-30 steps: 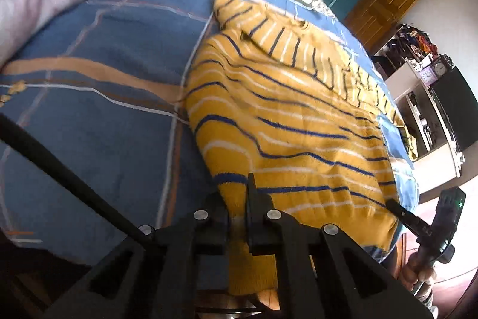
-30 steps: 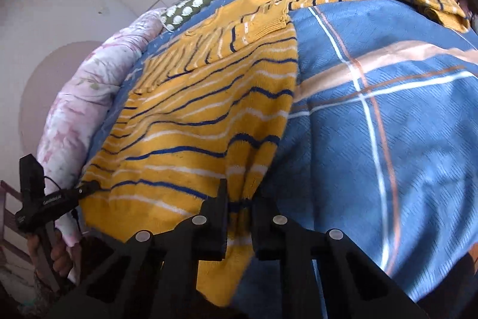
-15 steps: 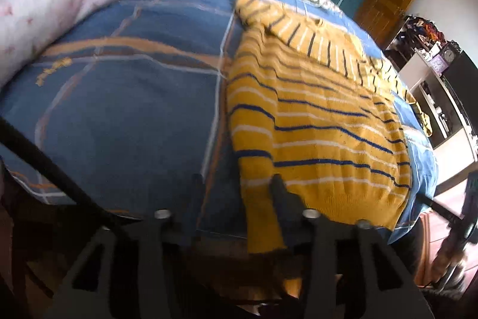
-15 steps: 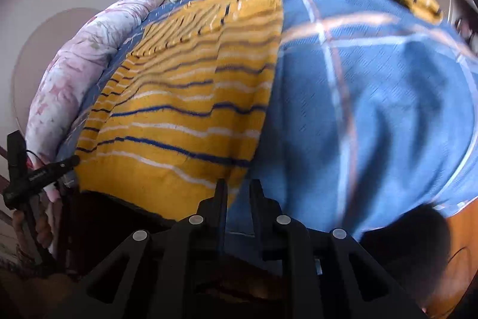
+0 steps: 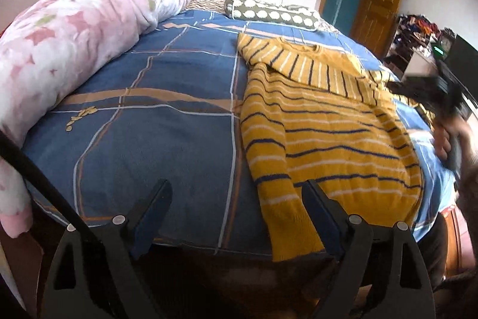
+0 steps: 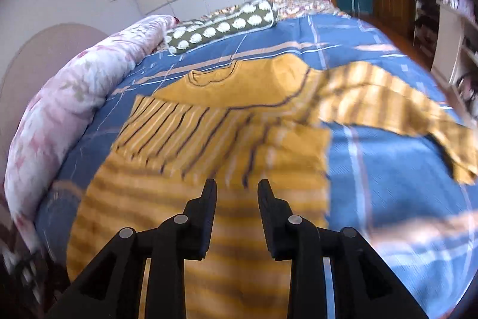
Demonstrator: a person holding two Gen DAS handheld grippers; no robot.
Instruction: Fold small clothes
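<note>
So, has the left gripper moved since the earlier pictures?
Yes. The left gripper, jaws just opened and empty, has drawn back from the yellow striped sweater toward the near edge of the blue plaid bedspread.

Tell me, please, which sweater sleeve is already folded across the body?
The left-hand sleeve, near the pink duvet; the other sleeve lies stretched out over the blue bedcover.

Both wrist cameras are looking steeply down, close over the bed (image 5: 155, 121); sharing the sweater (image 5: 328, 133) toward twelve o'clock.
</note>
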